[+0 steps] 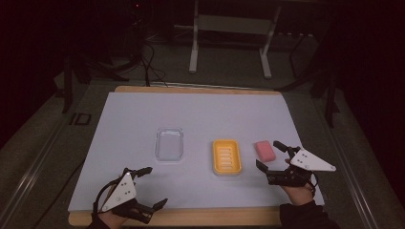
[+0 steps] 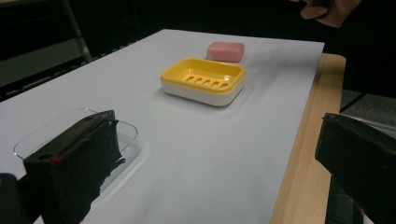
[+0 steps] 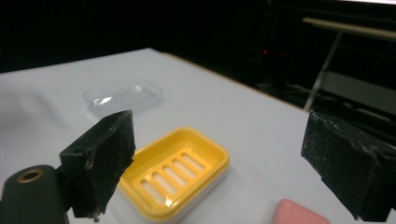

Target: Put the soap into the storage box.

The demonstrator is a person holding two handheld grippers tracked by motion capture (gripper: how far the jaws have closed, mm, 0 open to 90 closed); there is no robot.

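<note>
Left gripper (image 1: 147,187) low at near edge of white-covered wooden surface (image 1: 200,109), jaws spread, holding nothing. Right gripper (image 1: 270,155) at right, jaws released, just beside pink rectangular soap bar (image 1: 264,150). Yellow slotted plastic soap dish (image 1: 226,156) left of soap, not touching. Clear plastic lid (image 1: 169,143) further left, flat.

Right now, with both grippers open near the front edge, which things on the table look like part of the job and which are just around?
Likely part of the job:
pink soap bar
yellow soap dish
clear lid
right gripper, nearest the soap
left gripper

Just around:
white table cover
metal stand legs behind the table
</note>
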